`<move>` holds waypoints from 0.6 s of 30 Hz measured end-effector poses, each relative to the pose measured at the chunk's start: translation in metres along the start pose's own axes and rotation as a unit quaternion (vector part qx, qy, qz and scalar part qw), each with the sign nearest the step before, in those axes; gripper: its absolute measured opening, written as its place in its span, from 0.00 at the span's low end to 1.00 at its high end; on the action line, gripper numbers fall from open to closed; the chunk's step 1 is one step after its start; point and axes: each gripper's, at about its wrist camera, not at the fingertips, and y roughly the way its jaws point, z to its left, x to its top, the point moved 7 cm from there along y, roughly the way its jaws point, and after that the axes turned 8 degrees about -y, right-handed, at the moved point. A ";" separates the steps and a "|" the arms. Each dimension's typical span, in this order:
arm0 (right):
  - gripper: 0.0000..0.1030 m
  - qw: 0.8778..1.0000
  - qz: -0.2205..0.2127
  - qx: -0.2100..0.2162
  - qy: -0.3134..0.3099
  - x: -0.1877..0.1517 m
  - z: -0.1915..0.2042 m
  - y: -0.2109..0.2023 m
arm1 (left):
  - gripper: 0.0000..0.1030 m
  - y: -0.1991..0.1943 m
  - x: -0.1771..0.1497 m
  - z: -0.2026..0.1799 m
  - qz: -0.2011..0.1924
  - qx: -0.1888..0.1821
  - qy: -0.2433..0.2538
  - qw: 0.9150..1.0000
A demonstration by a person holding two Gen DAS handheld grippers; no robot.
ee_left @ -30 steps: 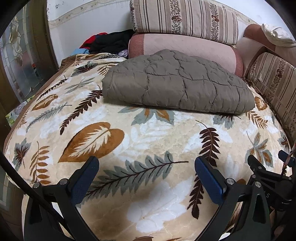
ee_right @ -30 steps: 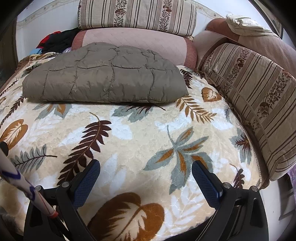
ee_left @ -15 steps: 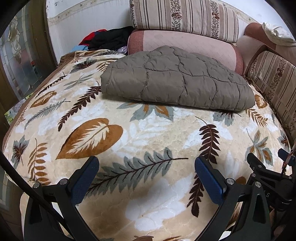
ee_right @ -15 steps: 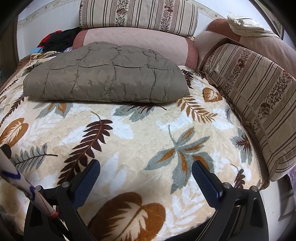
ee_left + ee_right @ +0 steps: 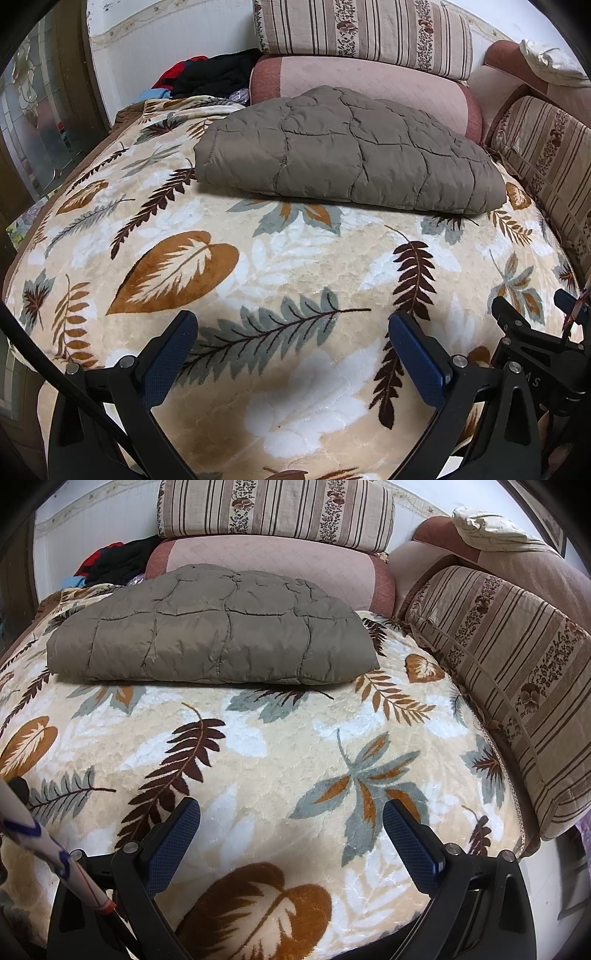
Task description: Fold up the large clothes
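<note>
Against the frames a second ago, both views sit a little nearer the jacket (image 5: 347,155), which now fills slightly more of the upper middle of each frame; nothing on the bed has shifted and neither tool has closed. The left tool (image 5: 293,343) hangs at the bottom of its frame with jaws spread wide and nothing between them, above the blanket (image 5: 295,266). The right tool (image 5: 291,827) is likewise wide and empty at the bottom of its frame, and its black frame shows at the lower right edge of the left view. The jacket (image 5: 210,642), an olive-brown quilted piece, lies folded into a thick flat bundle at the far side of the blanket, well apart from both tools, its back edge against a pink bolster (image 5: 369,81). The blanket is cream plush printed with brown, rust and grey leaves and covers the whole bed. A striped cushion (image 5: 365,33) rests on the bolster at the upper middle; another striped cushion (image 5: 517,686) lines the right side. Dark and red clothes (image 5: 210,74) are heaped at the upper left by the white wall (image 5: 166,48).
</note>
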 end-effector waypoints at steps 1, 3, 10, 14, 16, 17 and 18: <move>0.98 1.000 0.001 0.000 0.001 0.000 0.000 0.001 | 1.00 0.000 0.000 0.000 -0.001 -0.001 0.000 1.000; 0.98 1.000 0.002 0.002 0.000 0.000 0.000 0.001 | 1.00 -0.001 0.000 0.000 -0.001 -0.001 0.000 1.000; 0.98 1.000 -0.003 0.003 -0.004 0.000 0.002 -0.002 | 1.00 -0.001 0.000 -0.002 0.002 -0.005 0.001 1.000; 0.98 1.000 -0.003 0.004 -0.004 0.001 0.002 -0.001 | 1.00 -0.001 0.000 -0.002 0.004 -0.005 0.000 1.000; 0.98 1.000 -0.003 0.005 -0.004 0.001 0.002 -0.001 | 1.00 0.000 -0.001 -0.002 0.007 -0.006 -0.001 1.000; 0.98 1.000 -0.003 0.005 -0.004 0.001 0.002 -0.001 | 1.00 0.002 -0.001 -0.001 0.008 -0.006 -0.002 1.000; 0.98 1.000 -0.003 0.005 -0.004 0.001 0.003 -0.001 | 1.00 0.002 -0.001 -0.001 0.009 -0.005 -0.002 1.000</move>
